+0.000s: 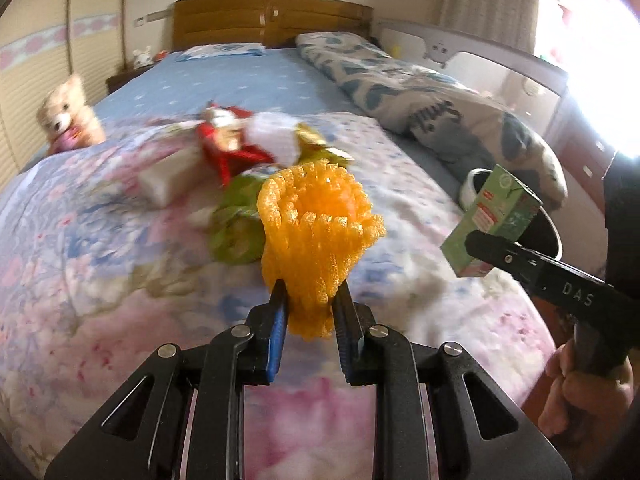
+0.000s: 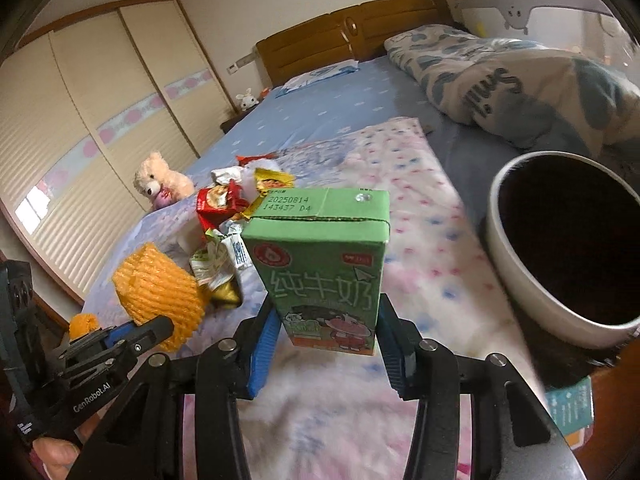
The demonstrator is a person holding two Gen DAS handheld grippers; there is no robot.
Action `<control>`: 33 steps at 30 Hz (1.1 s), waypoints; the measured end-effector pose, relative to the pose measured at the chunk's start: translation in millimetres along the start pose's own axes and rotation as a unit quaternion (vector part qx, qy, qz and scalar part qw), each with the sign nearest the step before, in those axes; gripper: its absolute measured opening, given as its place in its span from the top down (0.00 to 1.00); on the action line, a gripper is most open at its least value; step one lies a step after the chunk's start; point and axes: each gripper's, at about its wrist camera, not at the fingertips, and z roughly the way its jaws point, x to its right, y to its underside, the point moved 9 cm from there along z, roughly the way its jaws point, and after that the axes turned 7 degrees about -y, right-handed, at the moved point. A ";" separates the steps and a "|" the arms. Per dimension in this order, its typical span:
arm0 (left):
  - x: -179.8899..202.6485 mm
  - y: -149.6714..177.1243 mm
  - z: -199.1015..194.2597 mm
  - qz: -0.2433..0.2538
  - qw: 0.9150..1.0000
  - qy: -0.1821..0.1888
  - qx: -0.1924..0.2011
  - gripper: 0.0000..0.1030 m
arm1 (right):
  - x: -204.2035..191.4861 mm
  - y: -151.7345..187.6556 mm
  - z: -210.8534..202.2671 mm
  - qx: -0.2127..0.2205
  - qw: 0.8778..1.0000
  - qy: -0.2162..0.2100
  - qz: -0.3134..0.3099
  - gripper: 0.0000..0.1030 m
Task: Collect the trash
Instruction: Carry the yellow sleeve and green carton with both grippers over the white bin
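Note:
My left gripper (image 1: 308, 300) is shut on the lower end of an orange foam fruit net (image 1: 320, 232), held above the flowered bedspread. My right gripper (image 2: 326, 320) is shut on a green milk carton (image 2: 324, 264), upright between the blue pads and lifted off the bed. In the left wrist view the carton (image 1: 492, 224) hangs at the right, in front of a white bin (image 1: 468, 192). The right wrist view shows the net (image 2: 156, 292) at lower left and the bin (image 2: 516, 276), dark inside, just right of the carton. A pile of wrappers (image 2: 220, 208) lies further up the bed.
A teddy bear (image 2: 160, 180) sits at the bed's left edge. A rolled patterned quilt (image 2: 500, 76) lies along the right side, with a wooden headboard (image 1: 272, 20) behind it. Wardrobe doors (image 2: 80, 120) line the left wall. A hand (image 1: 584, 396) grips the right tool.

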 end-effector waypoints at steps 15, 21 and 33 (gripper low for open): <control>93.3 -20.7 -0.8 0.066 0.997 0.048 0.013 0.80 | 52.7 0.2 -53.3 0.031 0.999 0.029 0.033 0.54; 115.8 -25.6 1.6 0.082 0.995 0.056 0.014 0.80 | 70.0 -4.6 -69.6 0.043 0.997 0.042 0.039 0.55; 151.4 -31.7 8.8 0.106 0.992 0.068 0.009 0.80 | 102.8 -12.9 -90.6 0.057 0.995 0.062 0.057 0.55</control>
